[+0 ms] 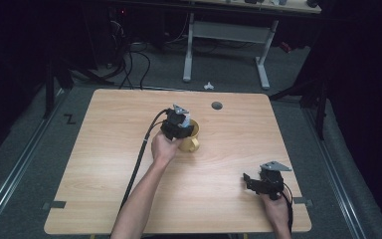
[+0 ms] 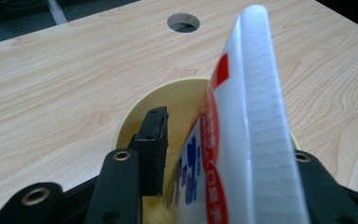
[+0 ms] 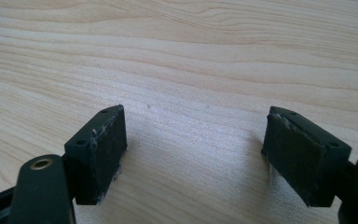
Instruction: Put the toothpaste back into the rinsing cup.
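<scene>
Table (image 1: pixel 104 164) of pale wood is carrying everything, with a yellow cup (image 1: pixel 191 142) standing near its middle. My left gripper (image 2: pixel 205 154) is hovering over that cup, a white tube (image 2: pixel 242 140) tilting down into it between jaws that are slightly parted, one pad clear of the tube. I am judging it best to let go gently; my right gripper (image 3: pixel 193 149) is resting wide open and empty.

Toothpaste tube (image 2: pixel 242 140) blurred, lower end cut by bottom edge; it hides left gripper's (image 2: pixel 200 154) far pad and part of yellow mug (image 2: pixel 177 100).
</scene>
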The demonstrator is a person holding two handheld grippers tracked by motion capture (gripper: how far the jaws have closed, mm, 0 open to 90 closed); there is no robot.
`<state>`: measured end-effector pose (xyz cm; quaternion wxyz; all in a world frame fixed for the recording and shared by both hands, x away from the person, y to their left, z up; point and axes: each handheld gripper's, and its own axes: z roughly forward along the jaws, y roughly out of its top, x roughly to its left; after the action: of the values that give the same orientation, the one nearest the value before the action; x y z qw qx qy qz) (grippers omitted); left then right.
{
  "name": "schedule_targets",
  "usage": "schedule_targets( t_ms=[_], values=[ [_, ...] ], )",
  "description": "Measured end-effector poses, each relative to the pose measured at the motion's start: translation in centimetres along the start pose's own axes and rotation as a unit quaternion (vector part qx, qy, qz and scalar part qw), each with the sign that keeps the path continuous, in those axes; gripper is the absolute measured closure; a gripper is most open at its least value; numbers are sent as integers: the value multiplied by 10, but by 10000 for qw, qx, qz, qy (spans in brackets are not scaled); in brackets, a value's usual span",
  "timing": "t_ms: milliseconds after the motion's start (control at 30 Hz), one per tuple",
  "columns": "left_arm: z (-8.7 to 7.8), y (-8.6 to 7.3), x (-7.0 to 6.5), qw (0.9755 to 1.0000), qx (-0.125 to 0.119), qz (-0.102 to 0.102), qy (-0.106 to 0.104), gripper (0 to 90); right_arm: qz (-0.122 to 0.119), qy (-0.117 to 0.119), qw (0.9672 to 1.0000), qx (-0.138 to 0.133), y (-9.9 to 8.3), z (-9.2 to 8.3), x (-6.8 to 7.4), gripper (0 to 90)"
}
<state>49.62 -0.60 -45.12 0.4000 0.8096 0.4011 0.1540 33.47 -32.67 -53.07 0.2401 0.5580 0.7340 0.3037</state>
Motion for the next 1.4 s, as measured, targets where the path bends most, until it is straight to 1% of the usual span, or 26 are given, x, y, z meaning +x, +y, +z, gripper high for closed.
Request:
schedule_targets(
  t_ms=[200,233,300,433,533,700,967,1167,1400],
  values=[
    [-2,1,-1,10000,-5,40,-2,542,1,0,10000,1,0,0,0,215],
    [-2,1,-1,10000,-9,53,11,516,0,0,10000,0,0,0,0,215],
    [-4,2,-1,10000,-19,65,28,504,1,0,10000,1,0,0,0,215],
    [-8,3,-1,9999,-83,52,55,435,1,0,10000,1,0,0,0,215],
    [-12,4,-1,9999,-134,69,40,414,-4,1,10000,-1,0,0,0,215],
    [-17,5,0,9999,-127,104,12,368,1,0,10000,0,0,0,0,215],
    [-25,6,-1,9997,-166,173,-15,353,-3,0,10000,-1,0,0,0,215],
    [-29,4,-1,9997,-200,140,-54,347,1,0,10000,1,0,0,0,215],
    [-35,3,-2,9995,-244,186,-75,345,1,-1,10000,1,0,0,0,215]
  ],
)
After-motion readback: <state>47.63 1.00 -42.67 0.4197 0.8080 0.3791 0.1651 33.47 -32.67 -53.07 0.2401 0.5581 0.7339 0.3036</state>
